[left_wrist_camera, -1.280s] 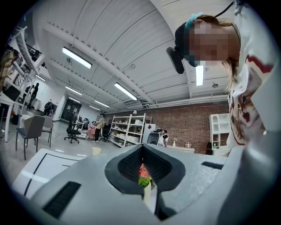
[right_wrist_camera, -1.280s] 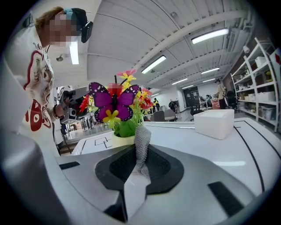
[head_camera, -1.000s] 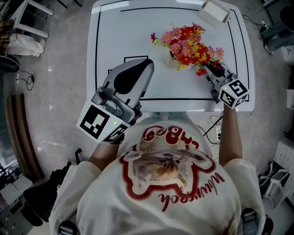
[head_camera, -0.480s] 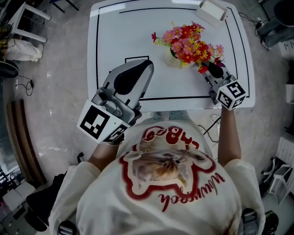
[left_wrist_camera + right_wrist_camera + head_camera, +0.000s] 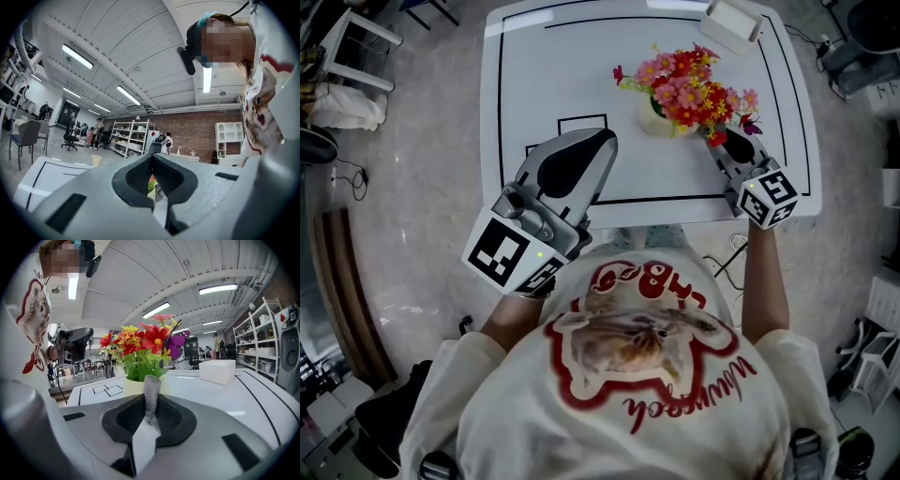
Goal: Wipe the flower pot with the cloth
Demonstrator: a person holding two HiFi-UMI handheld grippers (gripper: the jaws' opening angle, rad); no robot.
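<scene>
Cloth point(image 5: 151, 394) pinched in the right tongs point(image 5: 149, 425), up close to the pot point(image 5: 133, 386).

On the white desk point(image 5: 544, 75), toward the far right: the pale pot, full of red, pink and yellow flowers point(image 5: 689, 89). Just to the right of the pot, tips aimed at it: the right tongs, squeezed shut on a strip of grey net cloth sticking up in front of the pot's side. Touching the pot or not: hard to tell. Over the near edge of the desk, off to the left of the pot and apart from it: the left tongs point(image 5: 605, 141), pressed together with nothing in them, tips pointing toward the flowers. At the far right corner of the desk, past the flowers: a white box point(image 5: 733, 23).
</scene>
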